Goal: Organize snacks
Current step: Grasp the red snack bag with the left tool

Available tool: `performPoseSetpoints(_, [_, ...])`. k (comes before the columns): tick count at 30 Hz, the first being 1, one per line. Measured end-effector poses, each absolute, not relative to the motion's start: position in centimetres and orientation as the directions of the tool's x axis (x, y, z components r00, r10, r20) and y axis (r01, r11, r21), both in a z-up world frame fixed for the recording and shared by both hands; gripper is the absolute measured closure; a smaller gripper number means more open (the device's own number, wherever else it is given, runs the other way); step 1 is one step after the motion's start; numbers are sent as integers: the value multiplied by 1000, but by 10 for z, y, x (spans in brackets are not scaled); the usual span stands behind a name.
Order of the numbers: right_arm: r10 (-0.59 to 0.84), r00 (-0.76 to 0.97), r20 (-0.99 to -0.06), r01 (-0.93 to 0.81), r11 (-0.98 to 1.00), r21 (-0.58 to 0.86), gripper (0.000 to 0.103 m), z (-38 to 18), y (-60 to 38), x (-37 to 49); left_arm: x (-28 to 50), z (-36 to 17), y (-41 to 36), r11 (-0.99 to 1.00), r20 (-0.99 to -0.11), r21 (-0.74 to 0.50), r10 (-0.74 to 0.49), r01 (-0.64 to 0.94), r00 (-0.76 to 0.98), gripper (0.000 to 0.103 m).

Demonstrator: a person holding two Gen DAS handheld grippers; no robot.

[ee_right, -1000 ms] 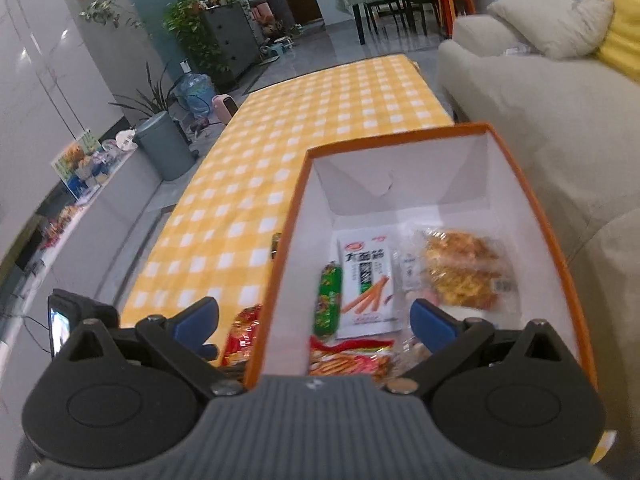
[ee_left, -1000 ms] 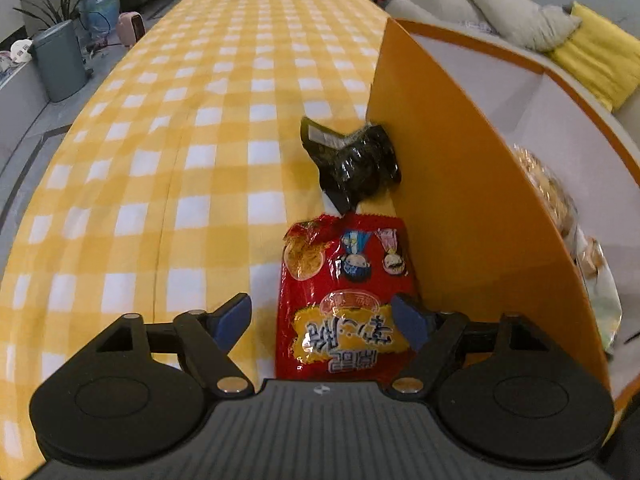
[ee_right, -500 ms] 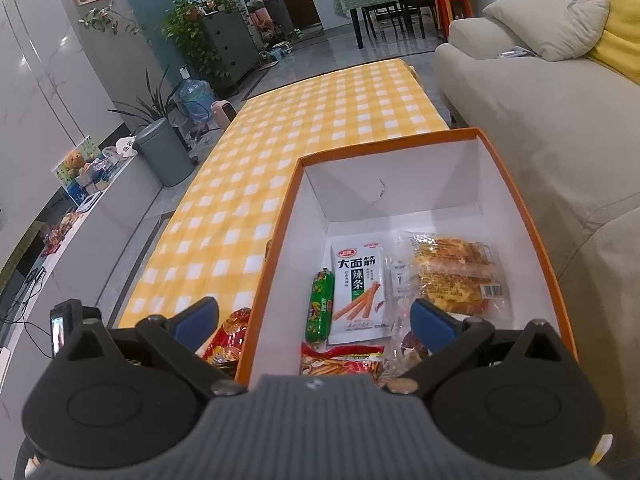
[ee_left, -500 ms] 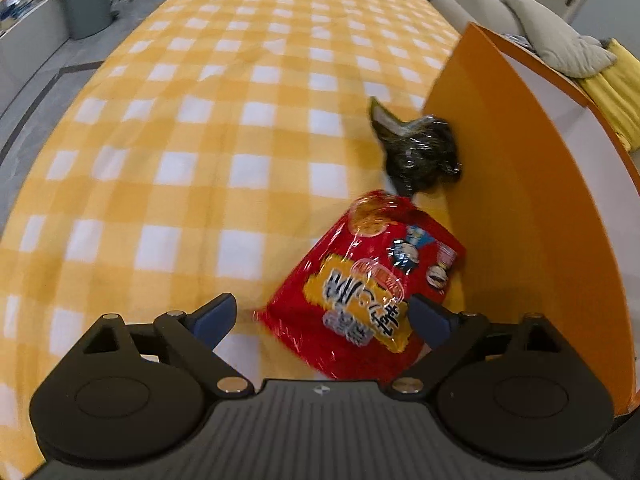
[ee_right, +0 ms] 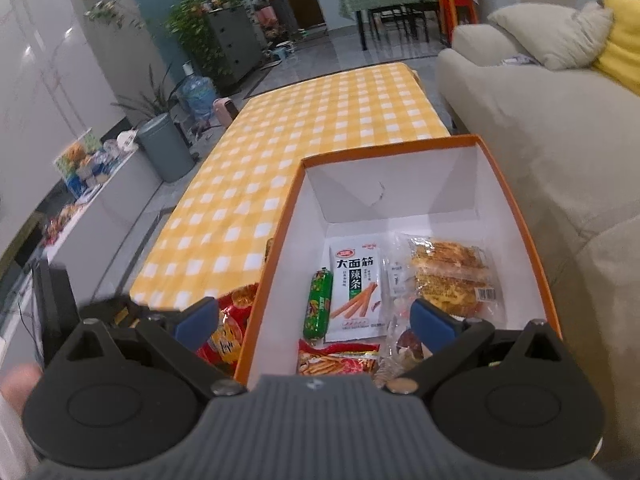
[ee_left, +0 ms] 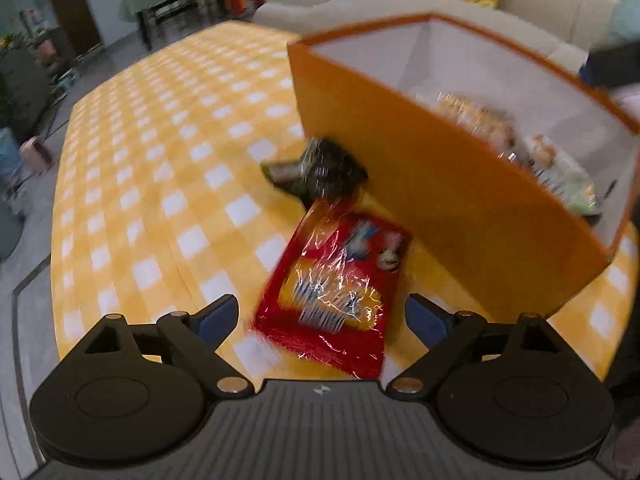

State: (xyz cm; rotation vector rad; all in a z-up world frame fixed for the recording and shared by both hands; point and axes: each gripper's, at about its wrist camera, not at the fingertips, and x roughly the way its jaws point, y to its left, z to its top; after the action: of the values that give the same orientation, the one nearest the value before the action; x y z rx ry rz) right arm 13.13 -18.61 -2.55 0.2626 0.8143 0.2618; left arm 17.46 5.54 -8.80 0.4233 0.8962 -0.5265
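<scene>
Left wrist view had your left gripper [ee_left: 322,314] spread wide over the red snack bag [ee_left: 332,288], lined up, I judge, for a pickup. That bag lay on the checked tablecloth [ee_left: 160,160] beside the orange box [ee_left: 460,200], the dark packet [ee_left: 320,172] beyond it against the box wall. Your right gripper [ee_right: 316,320] hung released above the box's near edge, holding nothing.

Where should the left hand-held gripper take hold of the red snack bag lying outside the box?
Probably the near short edge of the red snack bag, coming in low from the open tablecloth side. The bag lies flat, its far end close to the orange box wall and the dark packet, so only the near end is free. The left hand-held gripper is open and straddles it.
</scene>
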Motion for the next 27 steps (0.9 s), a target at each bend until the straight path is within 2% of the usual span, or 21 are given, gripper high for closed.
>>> performPoseSetpoints(4, [350, 650, -675, -149, 929, 338, 4, -26, -187, 131, 176, -78, 50, 686, -790, 181, -325, 704, 520, 0])
performPoseSetpoints(7, [353, 647, -676, -146, 927, 345, 4, -26, -190, 133, 183, -85, 37, 594, -814, 227, -319, 772, 485, 0])
performPoseSetpoints(11, [348, 651, -674, -132, 927, 352, 4, -26, -195, 136, 201, -112, 24, 539, -861, 221, -282, 812, 422, 0])
performPoseSetpoints(15, [330, 651, -684, -119, 934, 337, 4, -29, -195, 139, 220, -142, 24, 583, -901, 149, -254, 799, 353, 0])
performPoseSetpoints(19, [323, 642, -695, -118, 938, 327, 4, -33, -194, 141, 236, -147, 37, 700, -894, 11, -313, 714, 321, 0])
performPoseSetpoints(27, [320, 640, -699, -101, 936, 336, 4, -35, -199, 143, 227, -146, 40, 792, -875, 15, -286, 611, 391, 0])
